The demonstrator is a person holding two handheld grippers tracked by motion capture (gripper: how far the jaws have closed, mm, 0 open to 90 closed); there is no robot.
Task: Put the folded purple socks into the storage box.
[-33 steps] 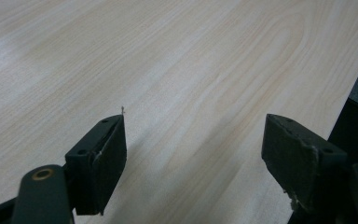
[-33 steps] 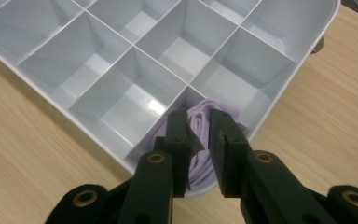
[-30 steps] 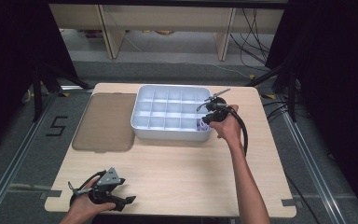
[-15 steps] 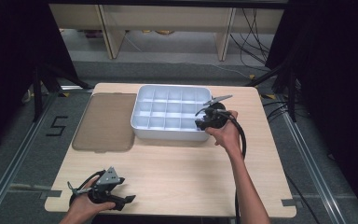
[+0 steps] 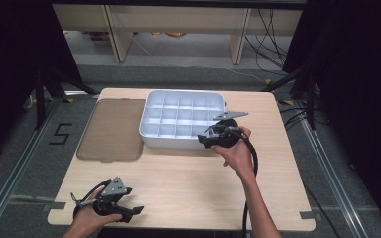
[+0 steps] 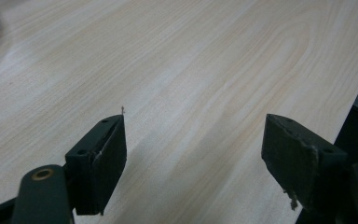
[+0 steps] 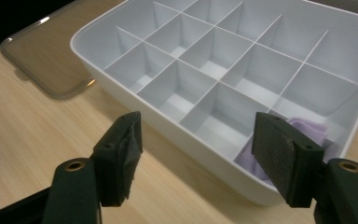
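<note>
My right gripper [image 7: 196,161] fills the bottom of its own view, jaws spread wide apart and holding nothing, poised just above the near wall of a white divided tray [image 7: 168,126]. A folded lilac cloth [image 7: 289,135] lies in the tray's corner compartment at lower right of that view, behind my right-hand jaw. A brown translucent lid [image 7: 46,60] lies flat on the wooden table [image 7: 28,135] at upper left, beside the tray. In the high view, my left gripper [image 5: 110,201] sits at lower left near the table's front edge, jaws also apart and empty, well away from the tray [image 5: 151,134].
</note>
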